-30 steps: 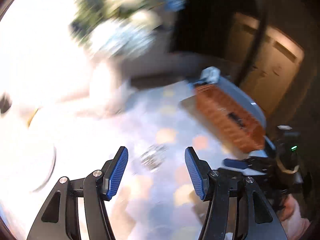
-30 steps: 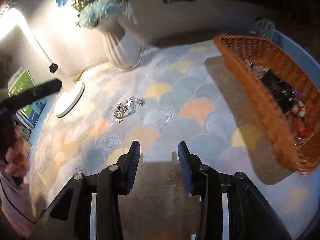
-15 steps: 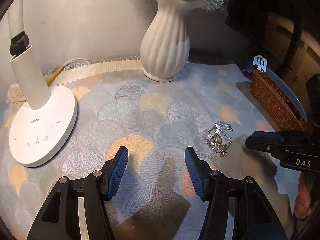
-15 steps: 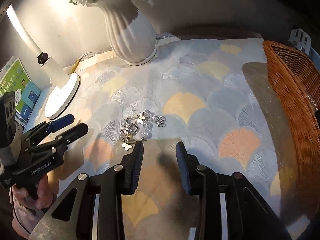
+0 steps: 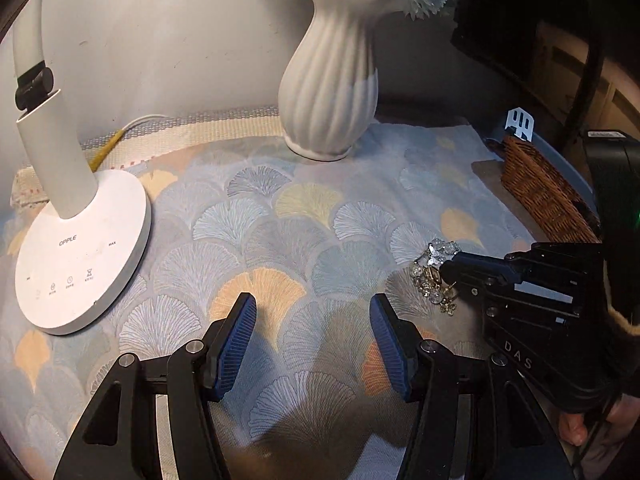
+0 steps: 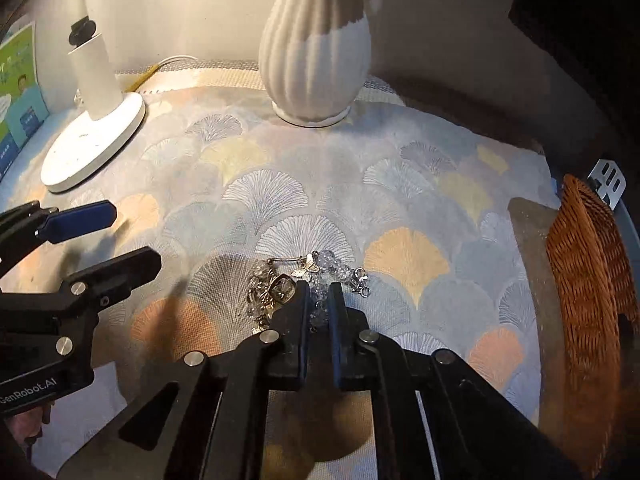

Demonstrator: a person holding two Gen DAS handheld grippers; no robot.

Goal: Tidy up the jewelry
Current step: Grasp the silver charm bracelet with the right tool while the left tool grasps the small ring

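Right at the tips of the right gripper (image 6: 319, 300), the jaws have just been closing and now stand nearly together, pinching a strand of the jewelry cluster (image 6: 304, 284) that lies on the patterned cloth (image 6: 400, 208). Clear beads show in the narrow gap between the pads, while gold charms and a small butterfly spill out just left of and ahead of the tips, and a silver clasp lies just to the right. Over to this gripper's left, the left gripper (image 6: 120, 236) hovers with its jaws spread and nothing between them. In its own view the left gripper (image 5: 312, 328) is released above bare cloth, with the cluster off to its right under the other tool's nose. Further right of the right gripper, the wicker basket (image 6: 588, 272) sits at the edge of the bench, well apart from the jewelry. Ahead and to the left stands the white lamp base (image 6: 92, 148). Straight ahead at the back, the ribbed white vase (image 6: 316, 52) stands against the wall.
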